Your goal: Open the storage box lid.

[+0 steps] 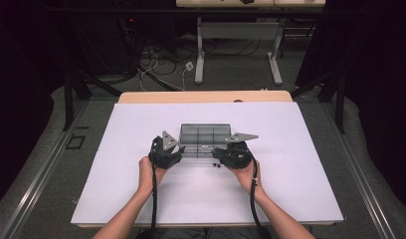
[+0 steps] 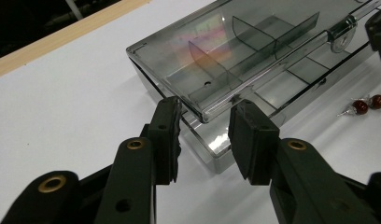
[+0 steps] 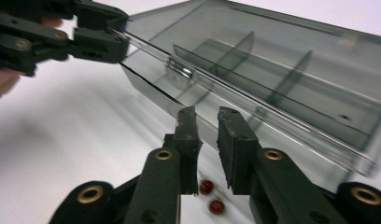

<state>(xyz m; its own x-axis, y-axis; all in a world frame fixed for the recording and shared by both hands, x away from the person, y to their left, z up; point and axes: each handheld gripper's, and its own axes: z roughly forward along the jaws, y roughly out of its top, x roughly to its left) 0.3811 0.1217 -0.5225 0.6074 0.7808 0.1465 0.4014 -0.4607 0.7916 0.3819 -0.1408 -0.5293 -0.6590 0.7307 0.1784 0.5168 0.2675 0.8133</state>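
- Two grippers flank a smoky compartment box [image 1: 205, 137] at the centre of the high view, on the white table [image 1: 116, 164].
- Left gripper [image 2: 205, 123]: jaws spread around the lid's corner, pads not clearly pressing.
- Right gripper [image 3: 207, 122]: jaws slightly parted at the box's front wall, pinching nothing visible.
- Lid looks partly raised; red beads [image 2: 368, 104] lie outside, so filling probably remains.
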